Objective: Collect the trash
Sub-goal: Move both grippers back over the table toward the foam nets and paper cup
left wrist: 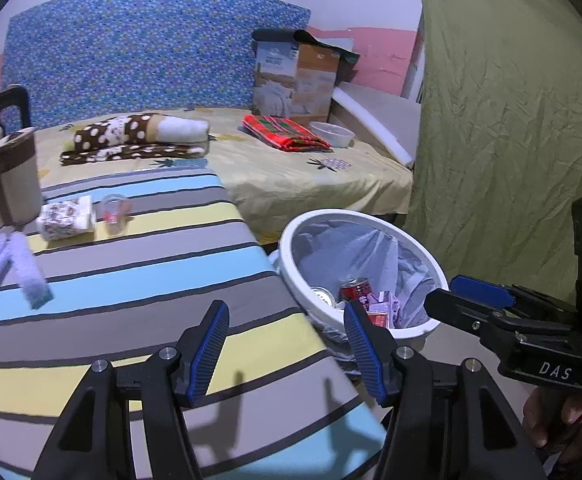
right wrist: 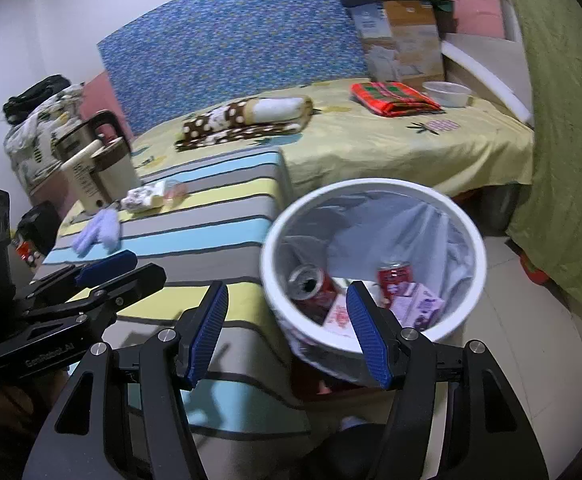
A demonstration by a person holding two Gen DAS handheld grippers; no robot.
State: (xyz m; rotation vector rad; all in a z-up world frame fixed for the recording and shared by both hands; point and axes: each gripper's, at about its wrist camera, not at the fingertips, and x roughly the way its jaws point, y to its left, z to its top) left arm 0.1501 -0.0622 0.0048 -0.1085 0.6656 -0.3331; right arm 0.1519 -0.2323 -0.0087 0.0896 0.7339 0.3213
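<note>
A white bin (left wrist: 291, 236) (right wrist: 371, 184) with a clear liner stands beside the striped table (left wrist: 131, 280) (right wrist: 211, 216). It holds red cans (left wrist: 356, 289) (right wrist: 313, 282) and small cartons (right wrist: 421, 308). On the table's far end lie a printed wrapper (left wrist: 67, 219) (right wrist: 143, 197), a clear plastic cup (left wrist: 115, 209) (right wrist: 175, 188) and lilac gloves (left wrist: 9, 270) (right wrist: 98, 234). My left gripper (left wrist: 287, 322) (right wrist: 105, 274) hovers open and empty over the table's near corner. The right gripper (right wrist: 287, 314) (left wrist: 471, 306) is open and empty at the bin's near rim.
A cream and brown kettle-like appliance (left wrist: 9, 176) (right wrist: 99, 168) stands by the wrapper. Behind is a bed (left wrist: 311, 176) with a spotted blanket, red plaid cloth, white bowl and cardboard box. Green fabric (left wrist: 511, 120) hangs at the right. A hand (left wrist: 563, 420) holds the right gripper.
</note>
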